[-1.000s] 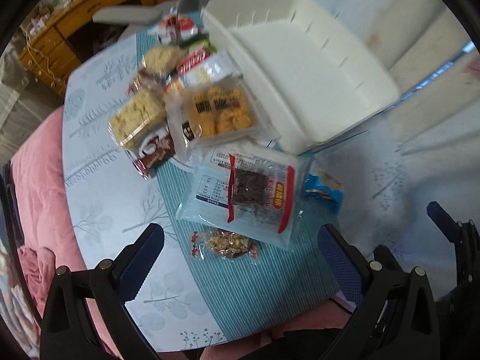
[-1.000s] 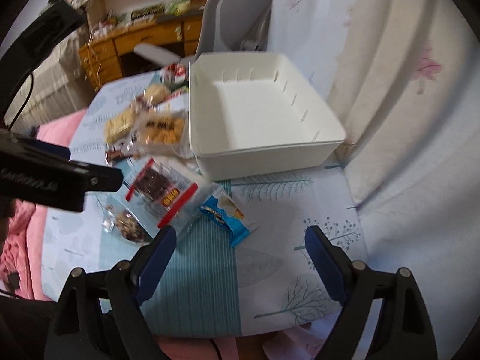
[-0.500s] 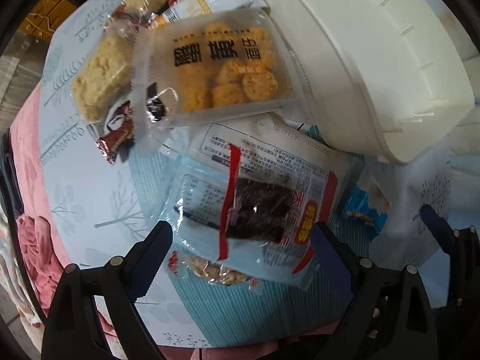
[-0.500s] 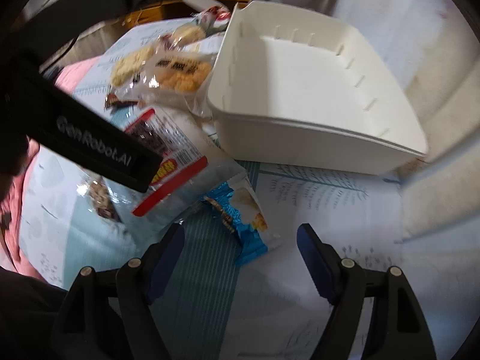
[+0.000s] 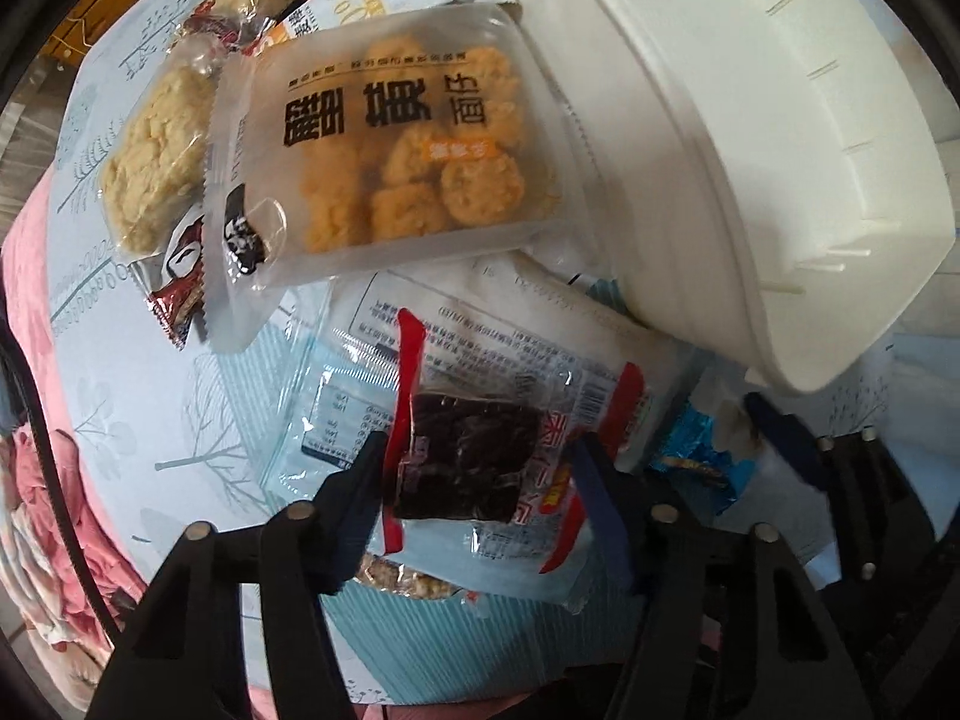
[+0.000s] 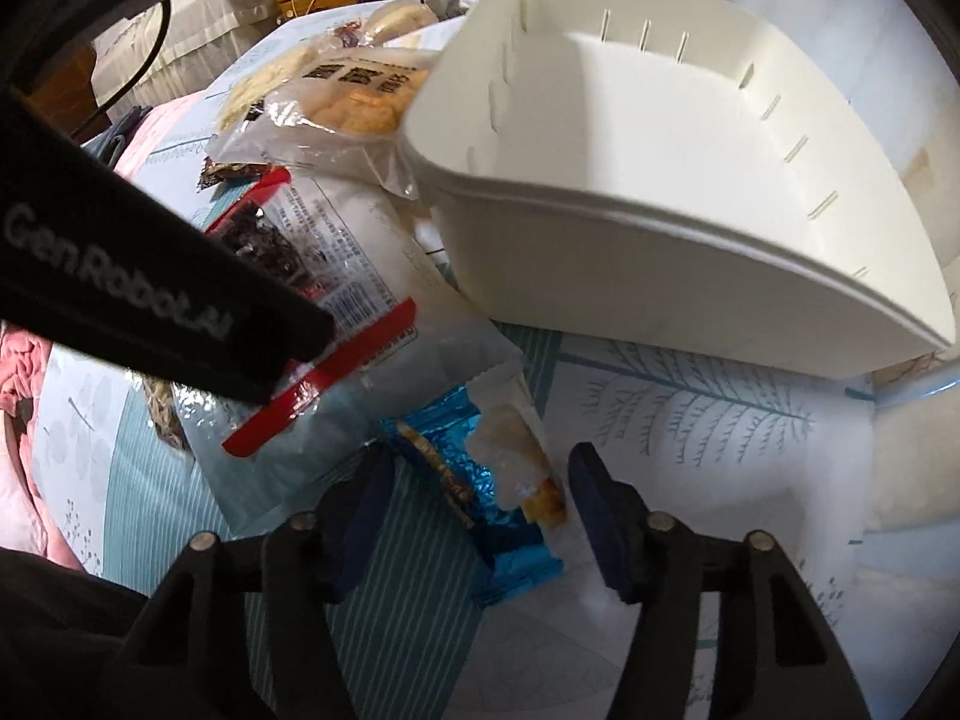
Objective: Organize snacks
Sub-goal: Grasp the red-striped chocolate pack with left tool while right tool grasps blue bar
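Observation:
A clear packet with red stripes and a dark snack [image 5: 468, 462] lies flat on the table. My left gripper [image 5: 480, 462] points down at it, jaws closing, the packet's dark middle between the fingers without a clear pinch. A blue foil packet [image 6: 480, 480] lies between the fingers of my right gripper [image 6: 480, 474], whose jaws are also closing; a gap still shows at the right pad. That blue packet [image 5: 702, 450] shows beside the clear one too. The white bin [image 6: 660, 276] stands just beyond, with nothing inside it.
A frosted bag of golden biscuits [image 5: 390, 150], a pale crumbly cake packet [image 5: 150, 162], a small dark red packet [image 5: 180, 294] and more snacks crowd the bin's left side [image 5: 780, 240]. A nut bar [image 5: 396, 576] peeks from under the clear packet. Pink bedding [image 5: 36, 480] borders the table.
Both grippers have come down close to the table and their jaws have narrowed. The left now straddles the clear red-striped packet, the right straddles the blue packet.

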